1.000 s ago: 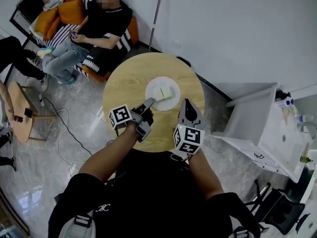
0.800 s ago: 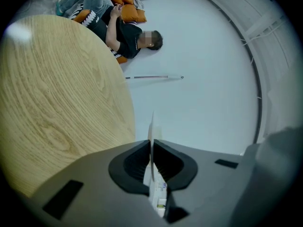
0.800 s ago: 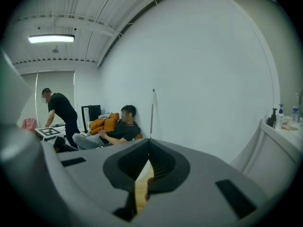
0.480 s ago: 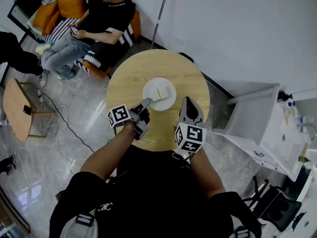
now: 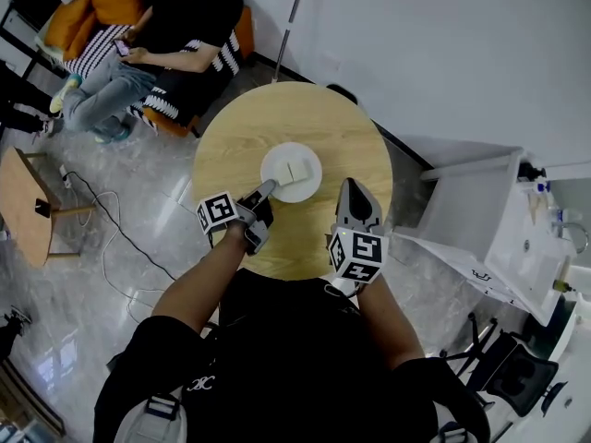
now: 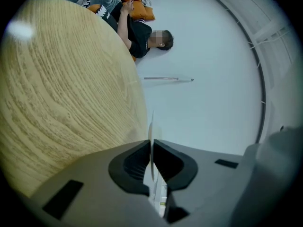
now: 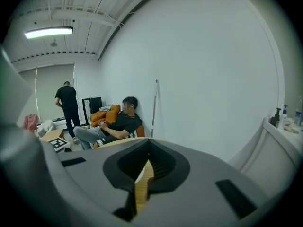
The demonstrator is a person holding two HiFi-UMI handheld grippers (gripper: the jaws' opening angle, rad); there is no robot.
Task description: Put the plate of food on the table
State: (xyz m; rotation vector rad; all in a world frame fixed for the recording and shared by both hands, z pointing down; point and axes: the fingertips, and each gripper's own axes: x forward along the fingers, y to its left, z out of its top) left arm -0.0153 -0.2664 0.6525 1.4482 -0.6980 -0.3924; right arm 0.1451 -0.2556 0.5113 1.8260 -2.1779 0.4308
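The round light-wood table (image 5: 342,137) fills the middle of the head view. Over the last second the round white plate (image 5: 310,159) has drifted from right of the table's centre to almost over its centre. Whether it touches the wood yet cannot be told. The left gripper (image 5: 268,188) still pinches the plate's near rim, the thin white edge clamped between its dark pads (image 6: 137,164). The right gripper (image 5: 355,192) hangs over the table's near edge, jaws pressed nearly together on nothing. The pale squares of food (image 5: 294,170) lie level on the plate. Placement looks close; release remains.
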